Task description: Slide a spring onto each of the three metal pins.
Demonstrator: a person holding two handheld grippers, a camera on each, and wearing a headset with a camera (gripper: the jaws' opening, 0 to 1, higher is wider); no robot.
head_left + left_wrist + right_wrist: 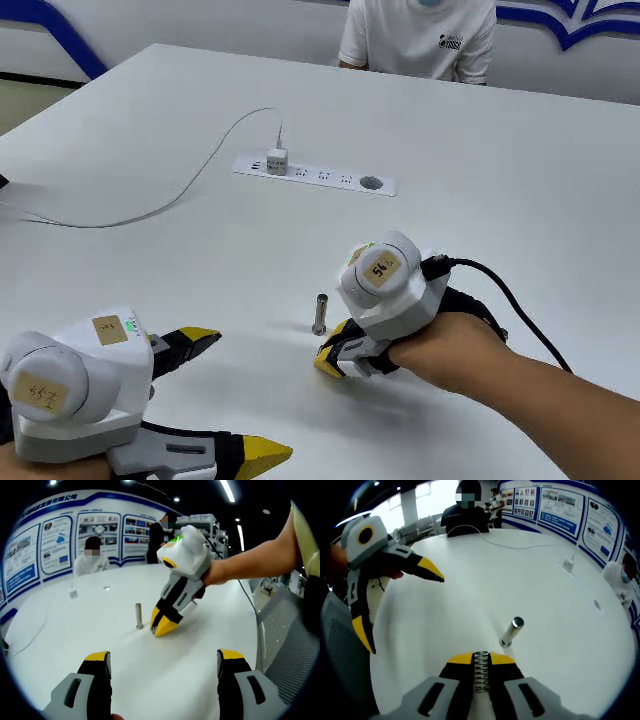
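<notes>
Metal spring (480, 672) clamped, right gripper (331, 361) angled down

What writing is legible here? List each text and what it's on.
"54", about: tan paper sticker on white right gripper.
"63", rest unclear: tan handwritten sticker on white left gripper.
Its smaller tan sticker: illegible.
White T-shirt logo: too small.
Blue wall posters: blurred.
</notes>
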